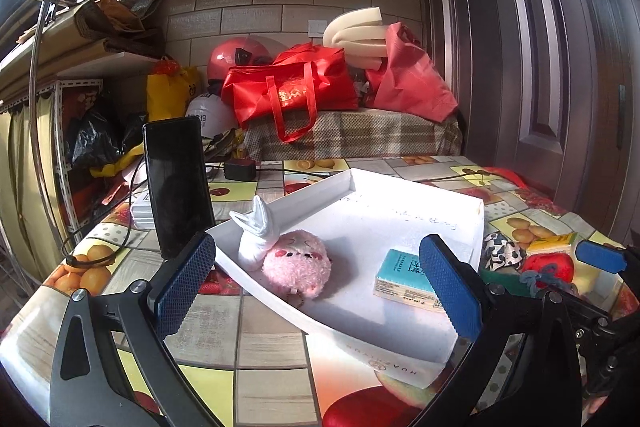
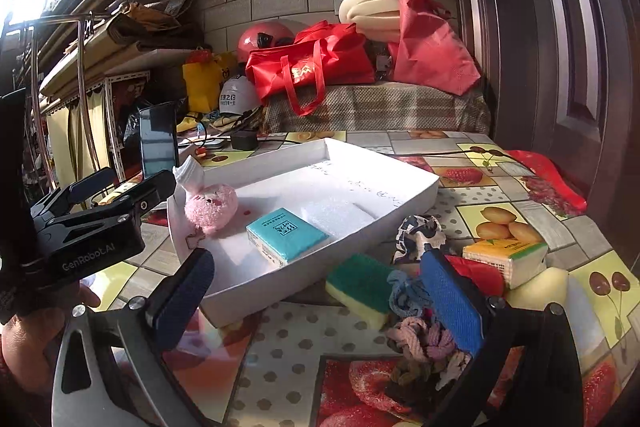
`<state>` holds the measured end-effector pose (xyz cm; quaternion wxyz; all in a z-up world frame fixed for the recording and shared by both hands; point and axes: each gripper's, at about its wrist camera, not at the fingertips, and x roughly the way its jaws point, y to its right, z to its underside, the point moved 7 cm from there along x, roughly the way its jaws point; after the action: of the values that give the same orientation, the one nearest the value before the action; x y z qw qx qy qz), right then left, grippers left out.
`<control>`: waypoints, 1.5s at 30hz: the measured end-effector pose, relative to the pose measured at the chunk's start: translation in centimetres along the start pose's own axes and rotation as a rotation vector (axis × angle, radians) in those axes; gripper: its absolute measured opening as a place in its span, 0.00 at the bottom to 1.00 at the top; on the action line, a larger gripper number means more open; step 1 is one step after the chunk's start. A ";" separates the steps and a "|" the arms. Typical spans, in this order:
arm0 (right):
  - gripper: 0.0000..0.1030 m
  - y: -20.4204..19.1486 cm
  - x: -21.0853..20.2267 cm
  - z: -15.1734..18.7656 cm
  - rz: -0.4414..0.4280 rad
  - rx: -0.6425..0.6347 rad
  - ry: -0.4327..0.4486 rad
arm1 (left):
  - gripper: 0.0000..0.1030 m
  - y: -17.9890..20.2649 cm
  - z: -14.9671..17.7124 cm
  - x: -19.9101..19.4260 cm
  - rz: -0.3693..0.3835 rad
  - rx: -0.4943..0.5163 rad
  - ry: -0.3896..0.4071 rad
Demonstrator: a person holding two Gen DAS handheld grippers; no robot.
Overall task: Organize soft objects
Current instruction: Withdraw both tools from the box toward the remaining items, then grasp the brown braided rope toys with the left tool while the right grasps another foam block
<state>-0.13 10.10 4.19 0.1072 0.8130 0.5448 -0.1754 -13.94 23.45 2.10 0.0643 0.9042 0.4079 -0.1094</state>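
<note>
Showing only in the right wrist view, a green-yellow sponge (image 2: 362, 289) lies at 5 o'clock of the white tray (image 2: 400, 205). Pink plush (image 1: 298, 263) sits fluffy inside; left gripper (image 1: 316, 281) and right gripper (image 2: 320, 301) both gape empty

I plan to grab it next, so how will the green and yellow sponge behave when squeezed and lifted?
The sponge looks like soft foam, so it will probably compress between the jaws. It is likely light for its size. Lying flat on the table beside the white tray, it seems unlikely to roll.
</note>
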 end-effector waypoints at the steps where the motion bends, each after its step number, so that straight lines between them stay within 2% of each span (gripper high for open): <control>1: 1.00 1.3 -0.6 0.1 0.016 0.013 0.004 | 1.00 1.0 0.1 -0.2 0.035 0.015 -0.009; 5: 1.00 7.5 -2.6 0.8 0.127 0.084 -0.012 | 1.00 4.8 0.6 -1.4 0.174 0.076 -0.026; 10: 1.00 15.5 -3.8 2.5 0.213 0.240 -0.106 | 1.00 9.9 1.6 -2.9 0.357 0.152 -0.082; 13: 1.00 18.6 -4.5 3.5 0.230 0.306 -0.149 | 1.00 13.1 2.6 -3.2 0.461 0.202 -0.151; 16: 1.00 19.5 -4.5 4.0 0.220 0.277 -0.206 | 1.00 16.2 4.0 -2.7 0.537 0.245 -0.263; 20: 1.00 18.5 -2.7 5.2 0.183 0.133 -0.344 | 1.00 19.1 6.5 -1.3 0.557 0.319 -0.415; 23: 1.00 18.3 -1.4 6.0 0.186 0.079 -0.411 | 0.98 20.1 7.4 -0.5 0.575 0.308 -0.482; 24: 1.00 18.2 -1.0 6.2 0.187 0.065 -0.424 | 0.94 20.4 7.6 -0.2 0.580 0.302 -0.502; 26: 0.97 18.2 -0.3 6.5 0.187 0.043 -0.450 | 0.92 21.0 8.1 0.4 0.583 0.306 -0.541; 28: 0.87 18.3 0.3 6.9 0.180 0.039 -0.481 | 0.89 21.7 8.5 0.8 0.579 0.321 -0.565; 29: 0.82 18.3 0.3 6.8 0.180 0.037 -0.476 | 0.84 22.1 8.6 1.0 0.577 0.329 -0.574; 30: 0.67 18.3 0.2 6.7 0.179 0.035 -0.467 | 0.81 22.4 8.7 1.3 0.572 0.336 -0.584; 31: 0.58 18.2 0.0 6.6 0.172 0.035 -0.461 | 0.80 22.7 8.9 1.5 0.571 0.339 -0.595; 32: 0.54 18.3 -0.1 6.5 0.171 0.037 -0.453 | 0.76 23.1 8.9 1.8 0.571 0.341 -0.602; 35: 0.52 18.7 -0.3 6.5 0.181 0.056 -0.445 | 0.43 23.5 8.5 2.3 0.565 0.339 -0.588; 36: 0.52 19.0 -0.3 6.3 0.196 0.069 -0.437 | 0.39 23.5 8.5 2.3 0.572 0.337 -0.587; 38: 0.52 19.9 -0.9 6.0 0.222 0.111 -0.407 | 0.35 23.5 8.3 1.8 0.596 0.339 -0.573; 42: 0.52 22.2 -2.6 5.2 0.275 0.229 -0.317 | 0.34 23.6 7.8 0.2 0.613 0.365 -0.518; 45: 0.52 22.4 -4.2 4.3 0.311 0.239 -0.231 | 0.34 23.3 7.1 -1.2 0.617 0.370 -0.451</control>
<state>18.40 -3.61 1.55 0.0975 0.8686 0.3724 -0.3119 1.72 5.79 -3.79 0.0182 0.9335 0.0672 -0.3517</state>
